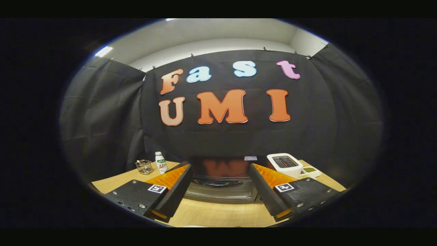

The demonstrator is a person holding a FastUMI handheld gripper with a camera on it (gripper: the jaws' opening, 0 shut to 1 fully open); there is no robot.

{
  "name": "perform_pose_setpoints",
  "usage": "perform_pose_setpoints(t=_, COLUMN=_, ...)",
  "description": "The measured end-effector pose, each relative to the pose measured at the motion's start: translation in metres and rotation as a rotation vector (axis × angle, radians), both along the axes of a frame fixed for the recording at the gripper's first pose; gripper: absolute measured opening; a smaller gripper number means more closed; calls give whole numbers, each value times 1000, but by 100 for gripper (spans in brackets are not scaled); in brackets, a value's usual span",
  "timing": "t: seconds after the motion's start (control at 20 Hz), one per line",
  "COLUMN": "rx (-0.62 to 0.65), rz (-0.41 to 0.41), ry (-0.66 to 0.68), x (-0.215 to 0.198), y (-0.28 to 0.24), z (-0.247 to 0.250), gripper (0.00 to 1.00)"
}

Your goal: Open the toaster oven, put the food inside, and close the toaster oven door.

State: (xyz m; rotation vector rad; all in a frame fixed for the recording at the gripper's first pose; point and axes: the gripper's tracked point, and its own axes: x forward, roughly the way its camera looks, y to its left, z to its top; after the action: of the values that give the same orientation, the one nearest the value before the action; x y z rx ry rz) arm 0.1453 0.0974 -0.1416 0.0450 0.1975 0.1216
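Observation:
The toaster oven [223, 182] stands on the wooden table just ahead of my fingers, seen in the gap between them. Its dark glossy top reflects the wall, and below it I see the grey front with a dark handle; the door looks closed. My gripper [220, 172] is open, with the fingers wide apart on either side of the oven and nothing between them. The fingers do not touch the oven. No food can be picked out with certainty.
A small white bottle [160, 162] and a clear glass container [144, 166] stand on the table beyond the left finger. A white box-shaped appliance [285, 164] and a small dish with something green [310, 170] sit beyond the right finger. The wooden table [218, 213] stretches toward me.

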Motion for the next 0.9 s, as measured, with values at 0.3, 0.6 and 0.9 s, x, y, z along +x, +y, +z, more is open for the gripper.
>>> perform_pose_setpoints(t=0.3, rx=-57, rz=-39, ry=45, x=44, y=10, z=-46, gripper=99)
perform_pose_setpoints(t=0.6, rx=-73, rz=-65, ry=120, x=70, y=15, z=-87, gripper=99)
perform_pose_setpoints(t=0.9, rx=-75, rz=-43, ry=79, x=72, y=24, z=-90, gripper=99)
